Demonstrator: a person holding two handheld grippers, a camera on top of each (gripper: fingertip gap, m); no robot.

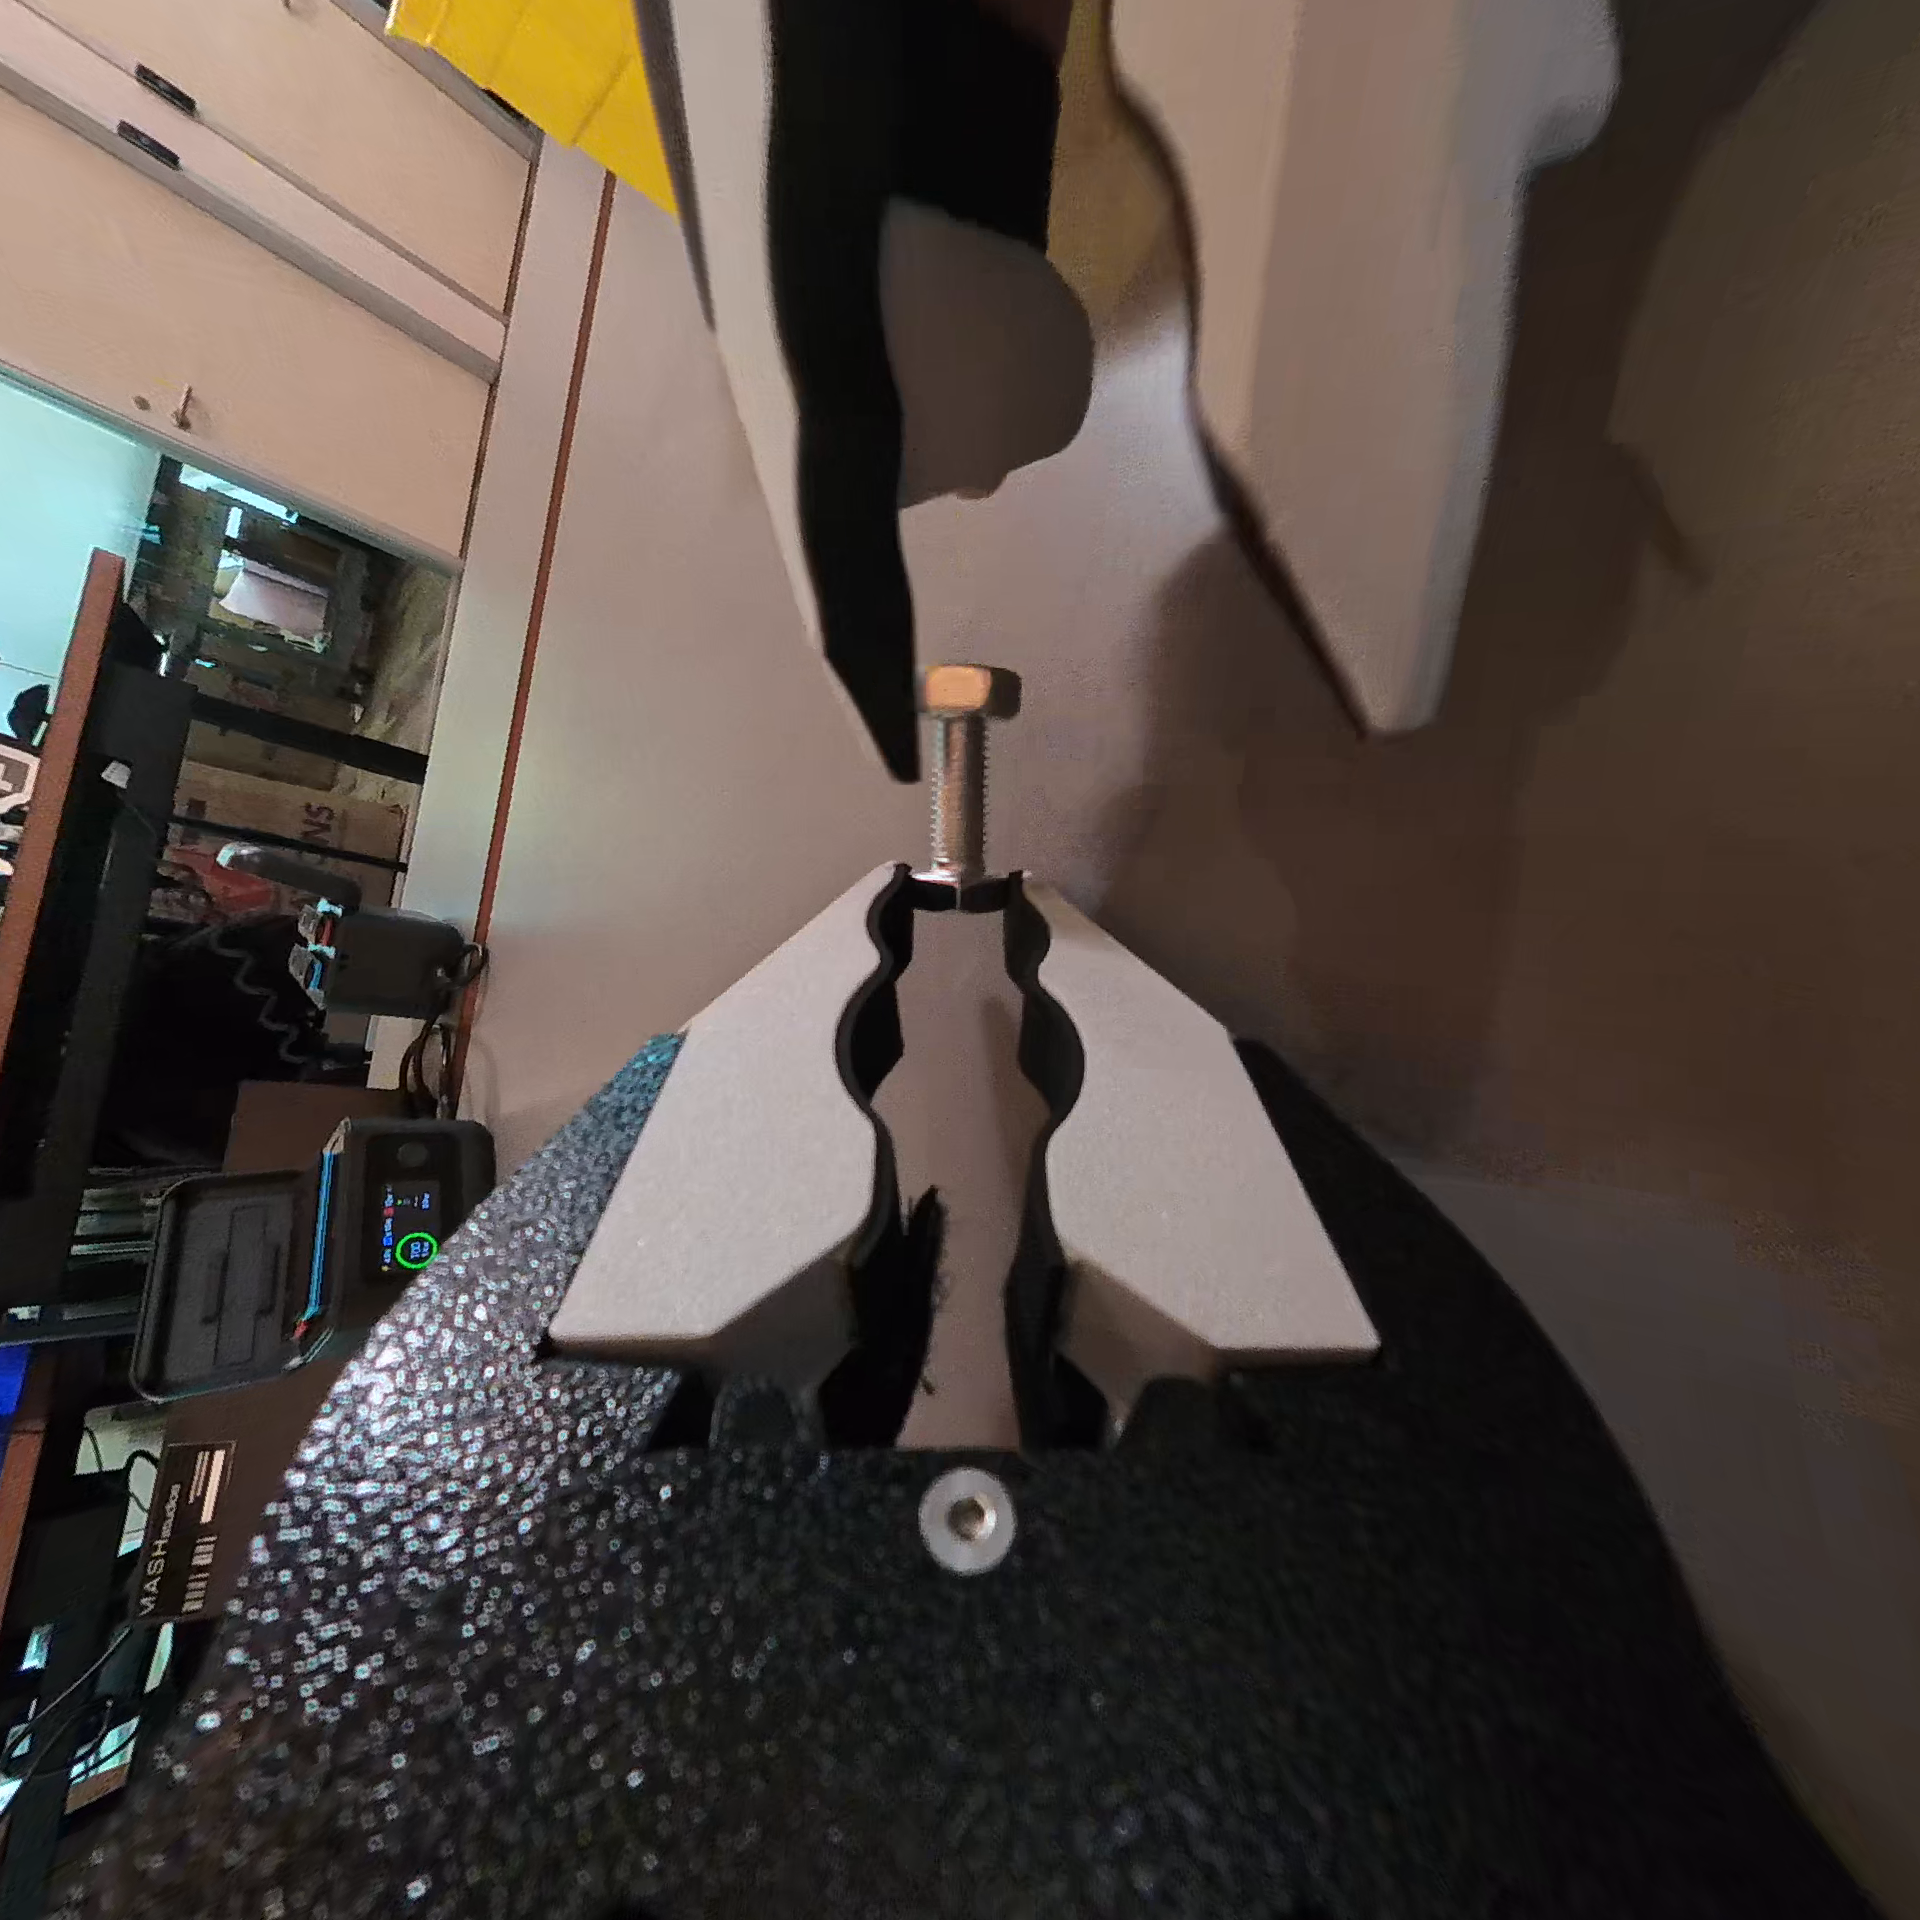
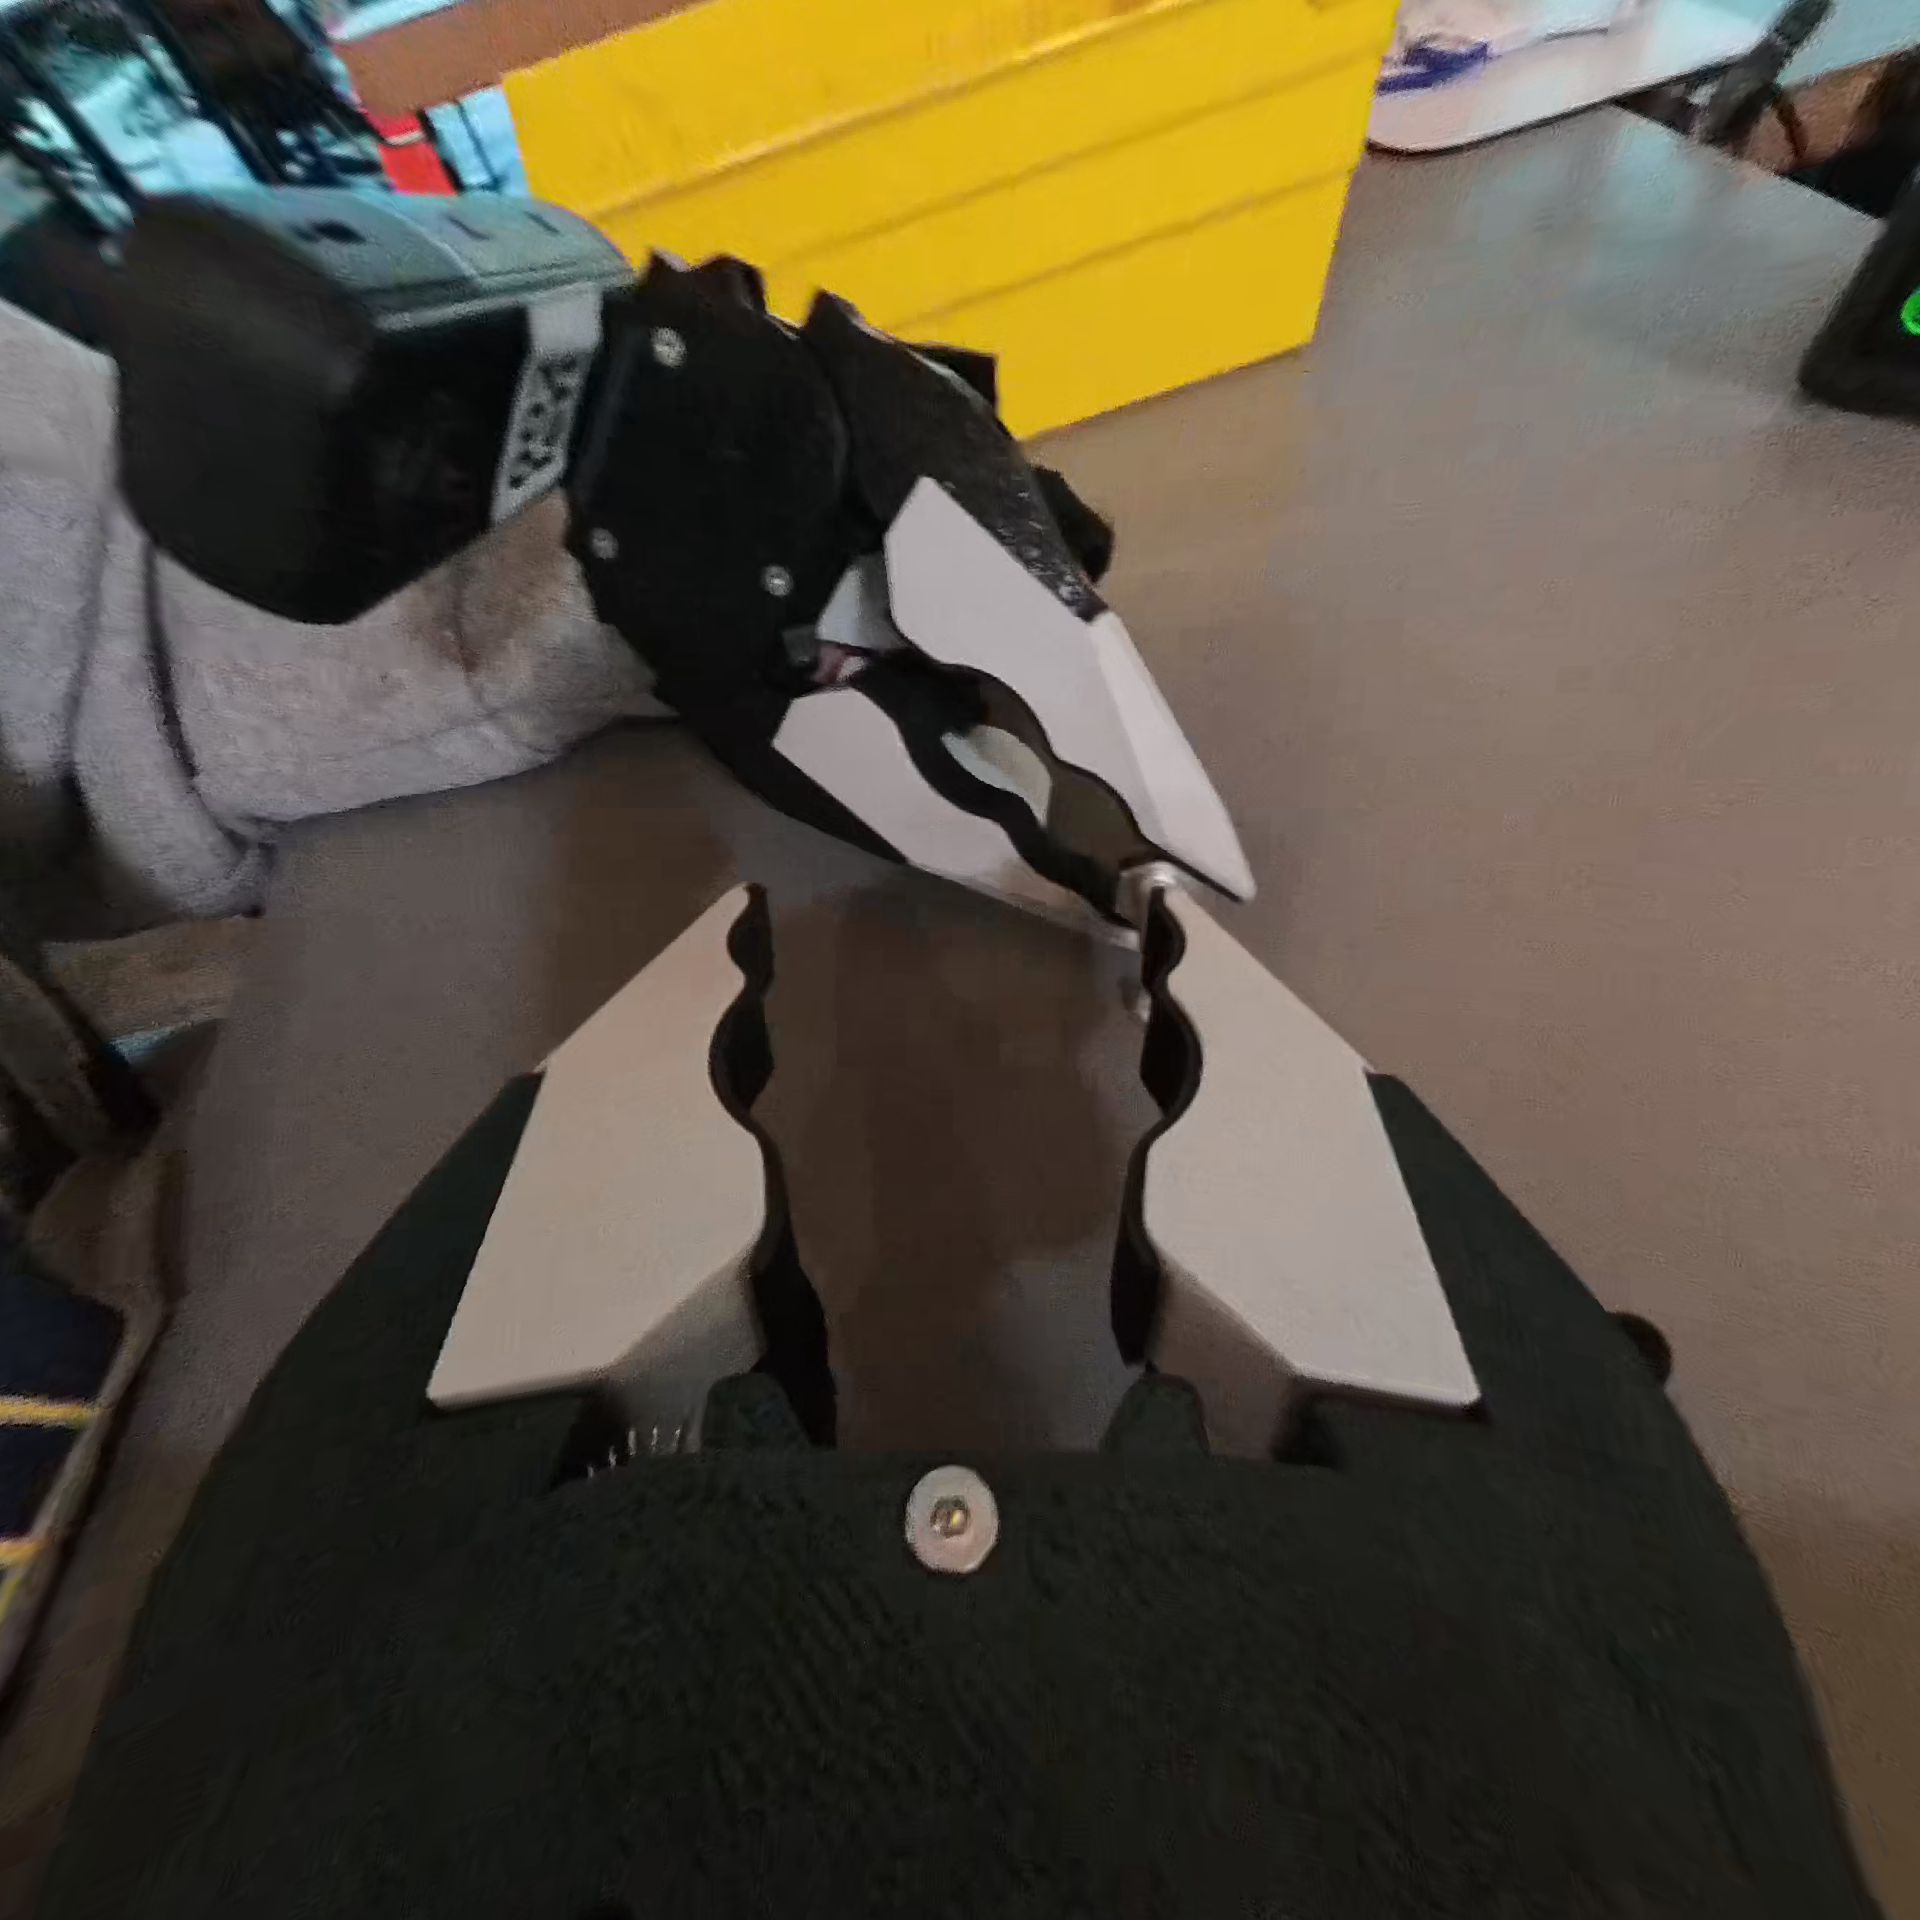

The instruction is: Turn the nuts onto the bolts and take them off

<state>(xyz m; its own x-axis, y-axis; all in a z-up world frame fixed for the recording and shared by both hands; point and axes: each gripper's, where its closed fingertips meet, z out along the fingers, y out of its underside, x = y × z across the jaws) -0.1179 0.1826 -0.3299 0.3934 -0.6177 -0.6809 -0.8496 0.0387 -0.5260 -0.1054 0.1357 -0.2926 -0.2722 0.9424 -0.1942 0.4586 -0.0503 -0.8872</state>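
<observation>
- The work surface is a plain brown-grey table (image 2: 1558,727). On it stands a yellow bin (image 2: 987,187) at the far side, and a grey cloth (image 2: 312,675) lies to the left.
- In the left wrist view the room appears turned sideways: cream cabinets (image 1: 260,208), a window (image 1: 62,499), and a small black device with a lit screen (image 1: 405,1205).
- The left gripper (image 1: 961,883) is closed at its tips on a nut (image 1: 961,891). A silver bolt (image 1: 964,769) stands out of this nut, with its hex head at the far end, away from the gripper.
- The right gripper (image 1: 1132,748) is spread wide. One black inner pad is just beside the bolt shaft, and the other finger is well apart on the other side, so the bolt is between them but not held.
- In the right wrist view the left gripper comes in from the left, tilted down toward the table, and its tips meet the right finger's tip (image 2: 1158,914). The bolt is mostly hidden there.
</observation>
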